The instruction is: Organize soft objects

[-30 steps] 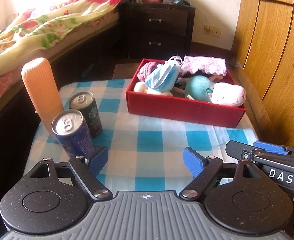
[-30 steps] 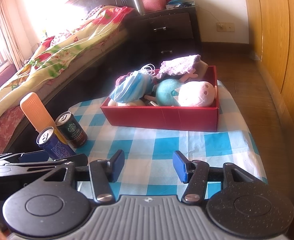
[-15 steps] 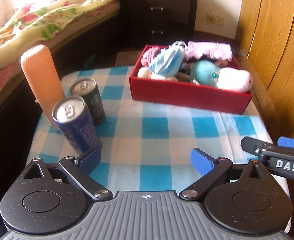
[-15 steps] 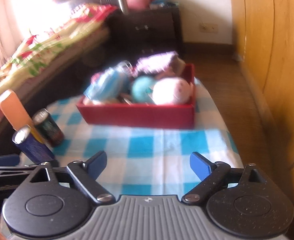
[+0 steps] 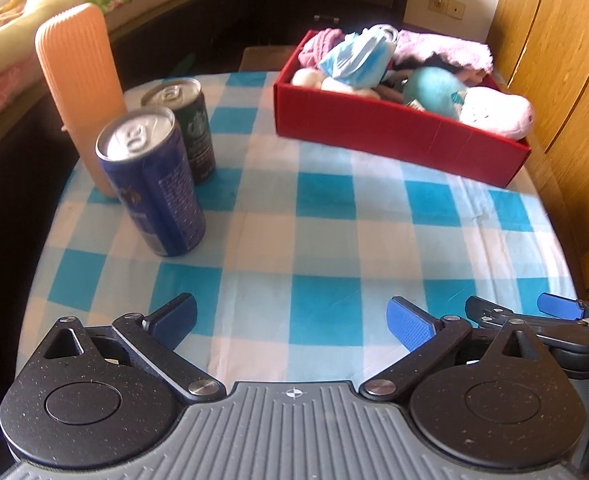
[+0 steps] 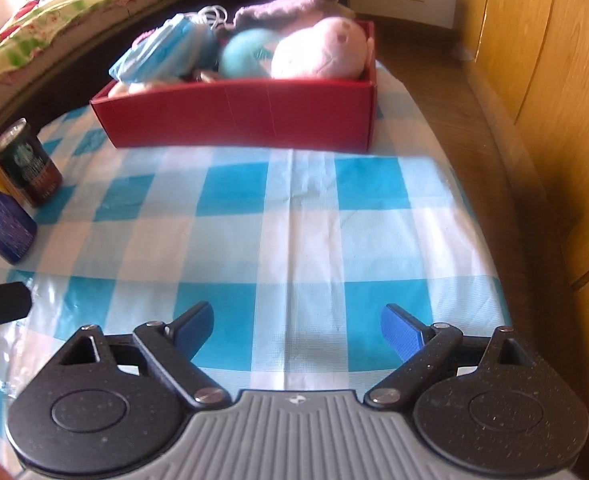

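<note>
A red box (image 5: 394,136) (image 6: 234,116) stands at the far side of the blue-checked tablecloth (image 5: 326,216). It holds a blue face mask (image 5: 354,56) (image 6: 162,52), a teal plush (image 5: 434,92), a pink plush (image 5: 494,114) (image 6: 318,50) and a purple cloth (image 5: 442,48). My left gripper (image 5: 290,314) hovers over the near cloth, its jaws opening with nothing between them. My right gripper (image 6: 296,320) is open and empty beside it, also over bare cloth. Both are well short of the box.
A blue can (image 5: 154,184), a dark can (image 5: 190,128) and an orange ribbed bottle (image 5: 78,80) stand at the left of the table. A bed (image 5: 54,8) lies to the left, a wooden wardrobe (image 5: 566,80) to the right, a dark dresser behind.
Both grippers have sunk toward the table and tipped further down. Both pairs of jaws have spread wider, the right one by much more.
</note>
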A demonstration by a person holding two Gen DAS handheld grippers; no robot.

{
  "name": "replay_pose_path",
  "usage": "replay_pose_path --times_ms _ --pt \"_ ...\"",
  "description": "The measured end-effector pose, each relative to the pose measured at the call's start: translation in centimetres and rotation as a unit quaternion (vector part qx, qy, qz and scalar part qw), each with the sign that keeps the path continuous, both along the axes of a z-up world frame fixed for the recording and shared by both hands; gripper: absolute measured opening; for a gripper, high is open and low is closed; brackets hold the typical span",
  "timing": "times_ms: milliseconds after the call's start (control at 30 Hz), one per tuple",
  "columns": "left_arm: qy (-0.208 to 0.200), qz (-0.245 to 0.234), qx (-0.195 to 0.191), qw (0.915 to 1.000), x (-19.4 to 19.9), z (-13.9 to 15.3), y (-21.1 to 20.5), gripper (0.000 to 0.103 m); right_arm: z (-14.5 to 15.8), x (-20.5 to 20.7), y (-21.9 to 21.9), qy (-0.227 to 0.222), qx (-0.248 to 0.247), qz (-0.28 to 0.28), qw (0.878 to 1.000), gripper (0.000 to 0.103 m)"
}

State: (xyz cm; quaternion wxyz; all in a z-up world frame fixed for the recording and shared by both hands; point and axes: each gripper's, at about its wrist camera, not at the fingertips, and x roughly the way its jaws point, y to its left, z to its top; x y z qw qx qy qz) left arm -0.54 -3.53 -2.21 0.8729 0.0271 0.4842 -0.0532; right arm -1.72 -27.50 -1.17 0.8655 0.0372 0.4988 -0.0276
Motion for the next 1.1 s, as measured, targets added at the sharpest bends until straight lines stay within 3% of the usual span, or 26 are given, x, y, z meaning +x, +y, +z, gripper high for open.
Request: replay_pose_path --times_ms 833,1100 --pt "-0.006 -0.009 -0.029 0.9995 0.1 0.3 0.6 0.098 -0.2 0.0 1.6 -0.007 -0.009 0.026 1.000 0.071" --pt "-0.025 -0.020 -0.017 0.9993 -0.3 0.7 0.2 0.098 -0.4 0.2 1.5 -0.005 -0.010 0.022 1.000 0.071"
